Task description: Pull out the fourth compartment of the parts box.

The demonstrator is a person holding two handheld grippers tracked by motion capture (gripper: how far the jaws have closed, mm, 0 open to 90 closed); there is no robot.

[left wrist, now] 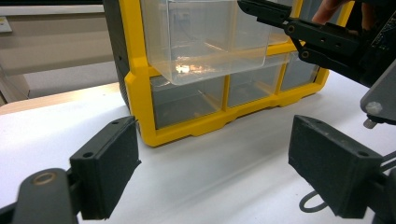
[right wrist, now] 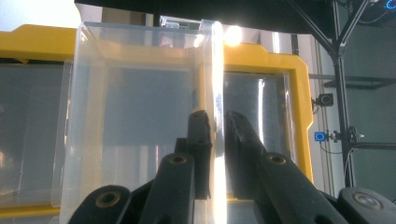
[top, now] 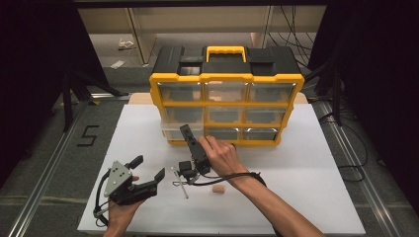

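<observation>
A "5" (top: 89, 136) is taped on the floor. Right hand-held gripper (right wrist: 215, 122) pinches the clear drawer's (right wrist: 140, 112) wall; left hand-held gripper (left wrist: 212, 161) gapes wide, empty.

Lab, tripod-mounted cameras (right wrist: 324, 99), black curtains, loose cables (top: 356, 148)

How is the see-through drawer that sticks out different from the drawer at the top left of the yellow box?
The pulled-out drawer juts forward from the organizer; the top-left drawer sits flush inside its slot. The pulled-out drawer is in the lower left part of the front, the top-left drawer in the highest row. The right gripper pinches the pulled-out drawer's wall; nothing touches the top-left drawer. Both are clear plastic.
</observation>
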